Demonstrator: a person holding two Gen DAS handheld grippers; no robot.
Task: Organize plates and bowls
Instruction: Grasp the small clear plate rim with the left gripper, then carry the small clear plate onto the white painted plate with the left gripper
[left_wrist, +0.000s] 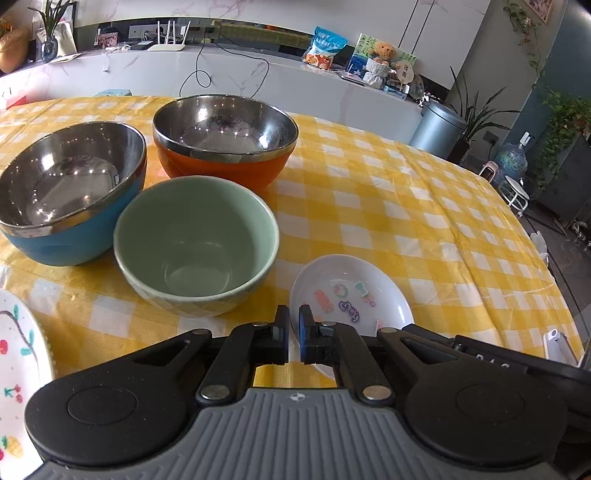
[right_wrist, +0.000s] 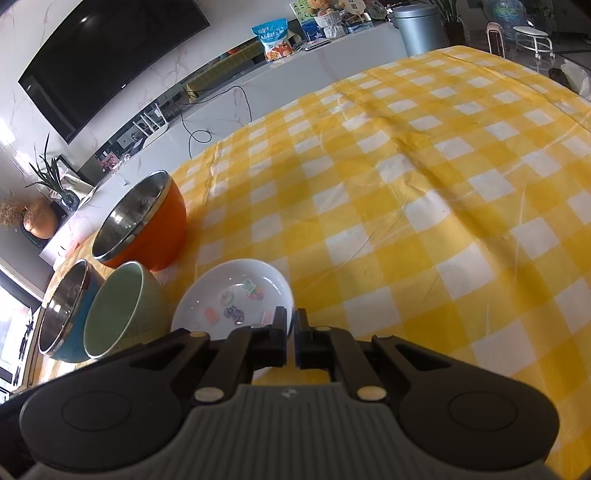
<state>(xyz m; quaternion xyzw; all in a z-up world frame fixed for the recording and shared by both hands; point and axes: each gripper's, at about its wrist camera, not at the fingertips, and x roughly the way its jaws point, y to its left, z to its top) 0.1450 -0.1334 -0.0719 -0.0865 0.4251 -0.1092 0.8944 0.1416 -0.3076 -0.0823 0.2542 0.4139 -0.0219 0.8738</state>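
A small white dish (left_wrist: 351, 295) with cartoon prints lies on the yellow checked tablecloth (left_wrist: 406, 206); it also shows in the right wrist view (right_wrist: 229, 295). My left gripper (left_wrist: 294, 314) is shut with its tips at the dish's left rim, not clearly gripping it. My right gripper (right_wrist: 291, 317) is shut on the dish's right rim. A green bowl (left_wrist: 195, 243) stands left of the dish, with a blue steel-lined bowl (left_wrist: 70, 192) and an orange steel-lined bowl (left_wrist: 225, 140) behind it. A white plate with painted cherries (left_wrist: 18, 369) lies at the far left.
The tablecloth stretches bare to the right (right_wrist: 443, 184). Beyond the table runs a white counter (left_wrist: 258, 74) with a router, cables, a snack bag and a teddy bear. A grey bin (left_wrist: 439, 129) and plants stand at the right.
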